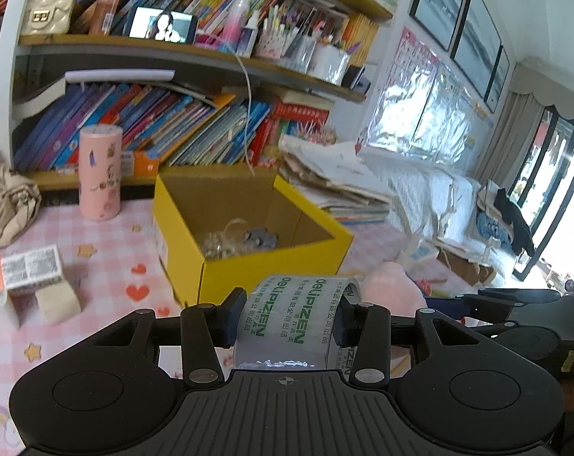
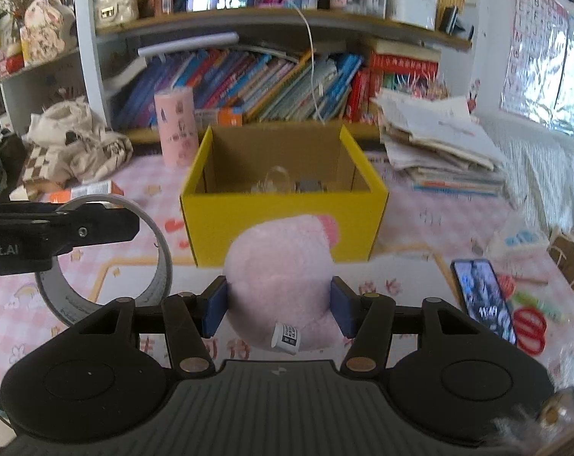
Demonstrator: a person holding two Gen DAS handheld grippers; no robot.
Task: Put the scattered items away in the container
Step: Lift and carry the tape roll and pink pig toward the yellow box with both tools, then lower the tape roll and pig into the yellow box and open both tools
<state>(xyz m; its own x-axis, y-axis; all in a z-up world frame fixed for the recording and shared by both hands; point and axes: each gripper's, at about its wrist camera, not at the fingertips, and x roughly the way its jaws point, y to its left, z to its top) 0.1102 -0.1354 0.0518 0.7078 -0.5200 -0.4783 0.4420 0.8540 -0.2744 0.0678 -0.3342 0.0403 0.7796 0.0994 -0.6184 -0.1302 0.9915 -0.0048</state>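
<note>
A yellow cardboard box stands open on the pink table; a clear bag and a grey item lie inside it. My left gripper is shut on a roll of clear tape with green print, held just in front of the box. In the right wrist view the same tape roll and left gripper show at the left. My right gripper is shut on a pink plush toy with a white tag, held in front of the yellow box.
A pink cylinder stands left of the box. Small boxes and a beige block lie at left. A phone and red scissors lie at right. Stacked papers, cloth bags and bookshelves stand behind.
</note>
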